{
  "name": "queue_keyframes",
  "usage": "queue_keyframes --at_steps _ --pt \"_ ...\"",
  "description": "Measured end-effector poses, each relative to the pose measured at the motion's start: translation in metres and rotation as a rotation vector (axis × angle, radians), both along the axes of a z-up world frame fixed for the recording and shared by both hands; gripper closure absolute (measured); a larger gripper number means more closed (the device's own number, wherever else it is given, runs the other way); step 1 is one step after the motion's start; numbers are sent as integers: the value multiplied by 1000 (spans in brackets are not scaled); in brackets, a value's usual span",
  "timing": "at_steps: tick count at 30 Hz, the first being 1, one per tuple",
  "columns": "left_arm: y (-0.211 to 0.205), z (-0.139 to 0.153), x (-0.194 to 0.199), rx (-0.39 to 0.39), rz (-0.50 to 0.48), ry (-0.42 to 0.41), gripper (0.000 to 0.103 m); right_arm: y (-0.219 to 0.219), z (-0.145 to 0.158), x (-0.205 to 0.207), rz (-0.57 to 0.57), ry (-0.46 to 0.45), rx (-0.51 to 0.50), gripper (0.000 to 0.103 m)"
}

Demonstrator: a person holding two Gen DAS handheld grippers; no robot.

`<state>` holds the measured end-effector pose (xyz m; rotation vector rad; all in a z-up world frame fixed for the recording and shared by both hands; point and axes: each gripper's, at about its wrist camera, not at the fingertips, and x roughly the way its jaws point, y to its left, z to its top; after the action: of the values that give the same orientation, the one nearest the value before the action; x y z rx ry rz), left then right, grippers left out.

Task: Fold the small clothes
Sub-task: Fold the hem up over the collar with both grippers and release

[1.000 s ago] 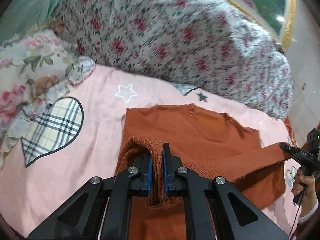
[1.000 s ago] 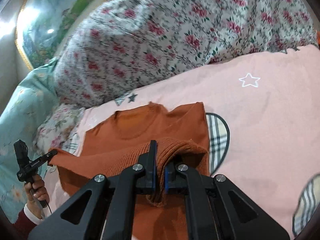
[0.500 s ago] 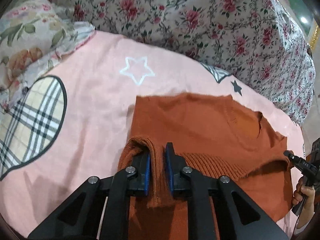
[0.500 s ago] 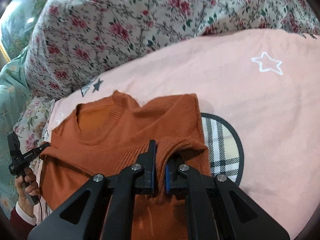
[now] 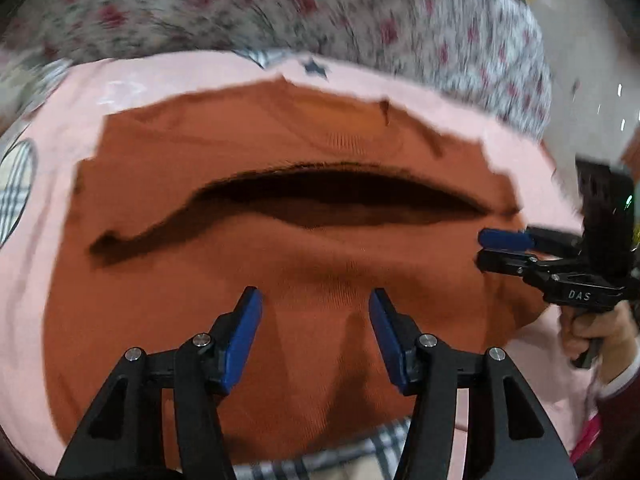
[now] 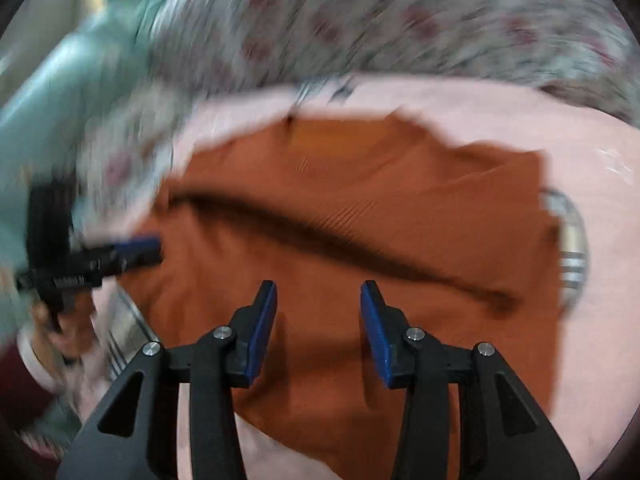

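An orange knit sweater [image 5: 304, 136] lies folded on the pink bedspread [image 5: 44, 128], its lower half doubled up over the chest with a dark shadowed fold line across the middle. It also shows in the right wrist view [image 6: 380, 184]. My left gripper [image 5: 315, 300] is open and empty just above the folded cloth. My right gripper [image 6: 318, 292] is open and empty too, over the same cloth. Each gripper shows at the sweater's side edge in the other's view: the right gripper [image 5: 486, 249] and the left gripper [image 6: 154, 251]. Both views are motion-blurred.
A floral quilt [image 5: 320, 4] is heaped along the far side of the bed. A teal pillow [image 6: 60, 92] lies at the left in the right wrist view. Plaid heart patches [image 5: 16, 184] mark the bedspread beside the sweater.
Both grippers held the sweater's hem and carried it up over the chest. Now both have opened and let go, and the hem lies on the sweater.
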<state>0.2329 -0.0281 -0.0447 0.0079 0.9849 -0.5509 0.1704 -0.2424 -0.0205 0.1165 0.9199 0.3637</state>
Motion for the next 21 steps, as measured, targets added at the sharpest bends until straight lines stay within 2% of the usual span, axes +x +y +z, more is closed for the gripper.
queue_keyframes --at_steps 2,3,5,6,9,11,12,13,15,18,21 --pt "-8 -4 25 50 -13 5 49 1 -10 18 2 30 -38 58" --pt "-8 -3 37 74 -3 -8 53 -2 -13 29 -5 44 -53 61" --pt "-4 -1 64 96 14 -19 55 -20 -13 54 -64 28 -75 61" --pt "1 2 77 95 30 -22 56 -32 -11 65 -109 16 -75 63" --pt "25 10 121 148 179 -60 58 -77 -3 86 -323 -29 -57 64" --pt "52 11 144 95 261 -36 59 -106 2 90 -434 -51 25 64" --pt "64 10 149 46 286 -13 64 -115 3 88 -467 -56 64 64" --pt "71 9 149 16 296 -6 68 -120 4 83 -487 -64 90 64" --pt "80 10 137 5 315 -24 68 -121 8 71 -508 -90 81 62" --pt "91 11 110 -12 343 -30 58 -112 11 44 -502 -100 89 61" --pt "98 15 60 -67 345 -25 56 -99 14 11 -468 -100 128 61"
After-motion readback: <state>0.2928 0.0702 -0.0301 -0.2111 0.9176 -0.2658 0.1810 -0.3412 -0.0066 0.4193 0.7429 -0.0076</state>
